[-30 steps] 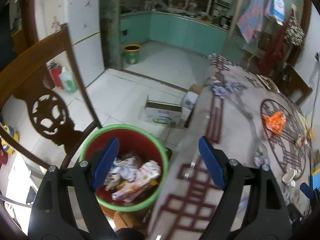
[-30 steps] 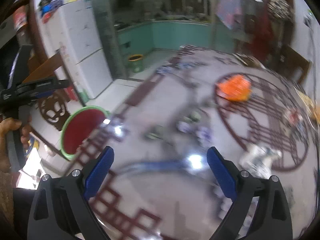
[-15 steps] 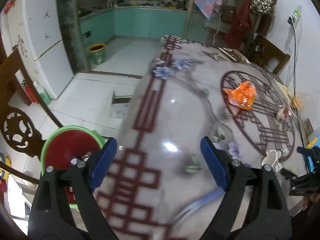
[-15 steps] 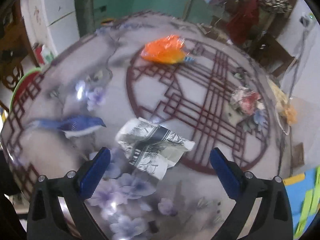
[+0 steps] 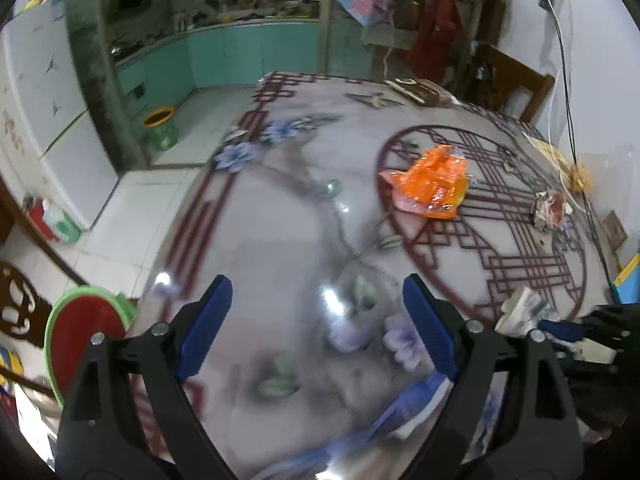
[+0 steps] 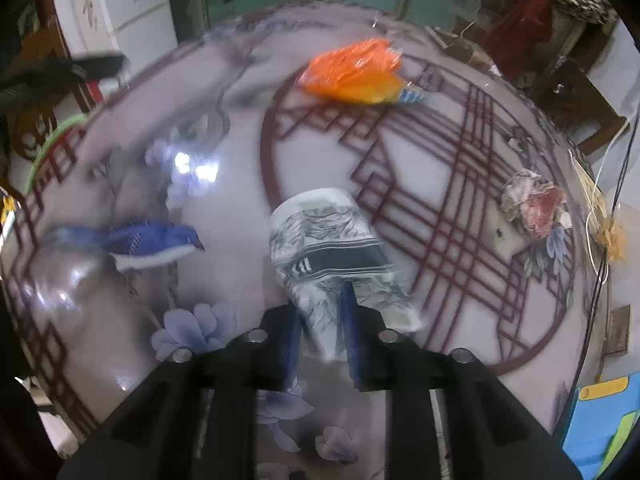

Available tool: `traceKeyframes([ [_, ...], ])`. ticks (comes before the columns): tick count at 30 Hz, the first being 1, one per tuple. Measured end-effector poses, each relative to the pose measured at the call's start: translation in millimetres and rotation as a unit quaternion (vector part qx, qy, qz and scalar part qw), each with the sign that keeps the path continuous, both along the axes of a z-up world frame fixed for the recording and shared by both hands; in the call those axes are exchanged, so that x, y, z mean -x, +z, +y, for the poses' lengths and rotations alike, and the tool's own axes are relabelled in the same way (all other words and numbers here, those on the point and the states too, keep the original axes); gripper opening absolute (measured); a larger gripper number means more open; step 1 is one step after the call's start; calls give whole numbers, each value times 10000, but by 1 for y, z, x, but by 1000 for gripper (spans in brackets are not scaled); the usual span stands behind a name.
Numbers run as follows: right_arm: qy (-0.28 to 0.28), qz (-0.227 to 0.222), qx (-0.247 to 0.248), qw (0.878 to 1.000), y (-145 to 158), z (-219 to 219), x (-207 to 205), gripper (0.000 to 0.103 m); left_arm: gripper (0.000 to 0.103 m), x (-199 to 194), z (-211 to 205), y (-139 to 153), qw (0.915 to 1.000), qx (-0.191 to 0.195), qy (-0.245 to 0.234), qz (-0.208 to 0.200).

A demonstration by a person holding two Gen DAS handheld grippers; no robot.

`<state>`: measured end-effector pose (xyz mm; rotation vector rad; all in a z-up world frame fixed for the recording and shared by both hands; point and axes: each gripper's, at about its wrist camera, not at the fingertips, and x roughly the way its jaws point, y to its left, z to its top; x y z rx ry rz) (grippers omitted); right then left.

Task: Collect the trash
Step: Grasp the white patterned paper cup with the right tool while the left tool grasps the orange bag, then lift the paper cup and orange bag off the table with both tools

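Right wrist view shows the white printed wrapper on the patterned table, near edge, and my right gripper has just snapped its jaws closed on its near end; the blue pads pinch the crumpled paper between them. It is not yet lifted, as far as I can tell.

Farther out, an orange plastic wrapper lies at the far side of the round lattice pattern, and a crumpled red-and-white scrap sits toward the right edge. Both are untouched.

My left gripper hovers over the table with jaws spread wide and still widening, nothing between them. The red bin with the green rim stands off the table's left edge.

I judge the job partway: one piece gripped, two left, then all go to the bin.
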<state>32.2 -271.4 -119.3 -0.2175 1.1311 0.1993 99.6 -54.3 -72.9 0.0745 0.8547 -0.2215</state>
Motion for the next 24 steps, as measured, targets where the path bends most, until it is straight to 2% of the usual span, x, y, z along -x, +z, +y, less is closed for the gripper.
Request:
traceKeyframes([
  [4,-648,-140,-781,9947,20,-35,-7,17,88,-28,-44,-7,9995,-173,-268,-77],
  [7,-1034,-136,-1234,9869,26,-59,-11,17,91,-55,-74,-7,9996,-9,-274,-122],
  [10,-1433,-355,-1411,9789,37,-79,-12,17,97,-86,-108,-8,9990,215,-396,-73],
  [14,-1690,-422,-1653,9707,43,-91,-11,17,98,-117,-153,-24,9975,-114,-687,132],
  [17,-1639,-481,-1609,9721,46,-87,-10,17,98,-133,-169,-47,9961,-251,-676,510],
  [19,-1621,-487,-1591,9726,46,-85,-10,17,92,-139,-173,-64,9950,-369,-622,685],
  [22,-1639,-516,-1622,9717,47,-89,-8,17,78,-133,-174,-65,9962,-527,-522,455],
  [24,-1665,-526,-1629,9711,45,-90,-9,17,59,-125,-173,-59,9958,-529,-666,329],
])
